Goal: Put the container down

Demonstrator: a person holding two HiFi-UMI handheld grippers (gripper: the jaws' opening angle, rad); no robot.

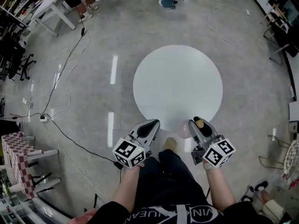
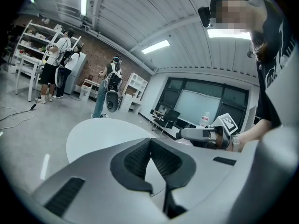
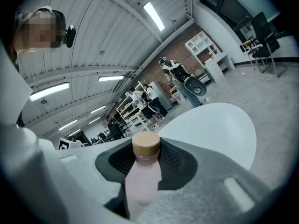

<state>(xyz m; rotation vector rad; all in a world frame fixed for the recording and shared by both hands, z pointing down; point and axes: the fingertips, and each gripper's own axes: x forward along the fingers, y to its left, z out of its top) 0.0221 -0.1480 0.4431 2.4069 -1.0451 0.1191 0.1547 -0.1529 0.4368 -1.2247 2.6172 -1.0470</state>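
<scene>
We have the pale pink translucent plastic bottle (image 3: 141,181) clenched in the fingers of the right gripper (image 1: 200,124). The dark ribbed pads (image 3: 174,158) press on its neck from both sides, just under the round cork-coloured cap (image 3: 146,145). The cap stands above the fingers and the body hangs below them. We judge that it is carried upright by the neck so that its base can meet a surface first.

The round white tabletop (image 1: 177,78) lies ahead of these fingers and lower than them. In the head view their tips sit over its near rim. The bottle's base is hidden under the fingers, so we cannot tell whether it touches the tabletop; we judge it is not yet set down.

The fingers of the left gripper (image 2: 150,141) are clenched tip to tip on nothing, and the slit behind the tips shows only tabletop. This gripper hangs beside the right one, just short of the near rim. We judge it is held aside because one grip on the neck is enough.

As for writing, we see no label or print on the bottle, and the cap is plain. The marker cubes (image 1: 128,153) behind the fingers carry black-and-white square patterns, not letters. White capitals run across the dark shirt (image 1: 187,214), but the frame edge cuts them off and we cannot read a whole word.
</scene>
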